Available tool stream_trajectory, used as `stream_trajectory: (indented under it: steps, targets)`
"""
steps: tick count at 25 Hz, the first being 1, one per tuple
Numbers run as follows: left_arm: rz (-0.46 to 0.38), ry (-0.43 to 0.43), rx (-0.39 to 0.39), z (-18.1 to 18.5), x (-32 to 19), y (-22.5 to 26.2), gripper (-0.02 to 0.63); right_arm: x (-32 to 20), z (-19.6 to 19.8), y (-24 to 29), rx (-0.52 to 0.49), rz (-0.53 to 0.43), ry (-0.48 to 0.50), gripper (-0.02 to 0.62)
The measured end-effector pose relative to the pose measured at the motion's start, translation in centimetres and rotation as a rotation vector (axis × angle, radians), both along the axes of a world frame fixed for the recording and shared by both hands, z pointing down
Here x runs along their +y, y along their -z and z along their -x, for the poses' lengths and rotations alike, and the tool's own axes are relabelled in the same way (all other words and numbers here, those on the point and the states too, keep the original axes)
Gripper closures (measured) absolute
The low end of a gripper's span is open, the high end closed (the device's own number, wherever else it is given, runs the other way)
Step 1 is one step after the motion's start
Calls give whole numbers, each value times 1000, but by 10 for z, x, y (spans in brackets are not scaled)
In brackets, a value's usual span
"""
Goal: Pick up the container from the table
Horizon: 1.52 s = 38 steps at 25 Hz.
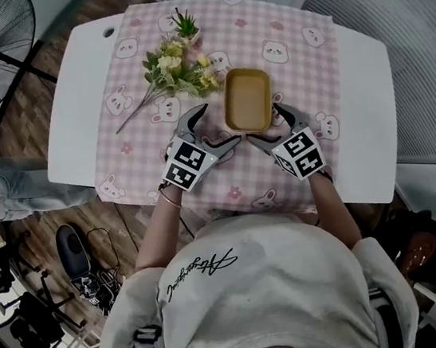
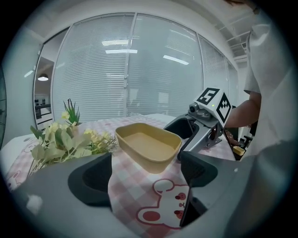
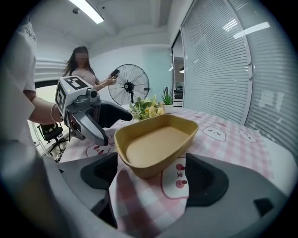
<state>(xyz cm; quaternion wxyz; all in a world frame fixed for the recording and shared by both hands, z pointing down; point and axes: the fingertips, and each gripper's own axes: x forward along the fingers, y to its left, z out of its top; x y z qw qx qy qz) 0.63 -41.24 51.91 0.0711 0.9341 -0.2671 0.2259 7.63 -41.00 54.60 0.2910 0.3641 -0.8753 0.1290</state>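
My left tongs (image 1: 214, 126) and right tongs (image 1: 267, 127) — both released — flank the container (image 1: 248, 98) mid-approach; next I'd straddle its rim and clench.

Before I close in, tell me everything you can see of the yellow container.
The container is a shallow, tan-yellow rectangular tub with rounded corners and walls that flare outward; it looks like matte plastic. It is lidless, empty and upright on the pink checked tablecloth. The flowers lie by its far left corner. The left gripper and right gripper, both open, flank its near end; neither appears to touch it.
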Motion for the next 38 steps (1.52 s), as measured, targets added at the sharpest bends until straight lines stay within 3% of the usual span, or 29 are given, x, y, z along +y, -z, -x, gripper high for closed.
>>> stream_trajectory:
  steps: [15, 21, 28, 36, 38]
  targets:
    - [53, -17, -72, -9, -8, -20, 158, -6, 1, -12, 45, 82, 22, 190]
    - [46, -64, -84, -22, -5, -19, 160, -6, 3, -15, 81, 83, 30, 201]
    - [53, -108, -82, -28, -1, -20, 219, -6, 3, -16, 90, 87, 37, 224]
    - [43, -124, -92, -29, 0, -20, 233, -5, 5, -14, 96, 82, 62, 242]
    - [12, -114, -121, -28, -2, -22, 295, -5, 6, -14, 94, 83, 64, 245]
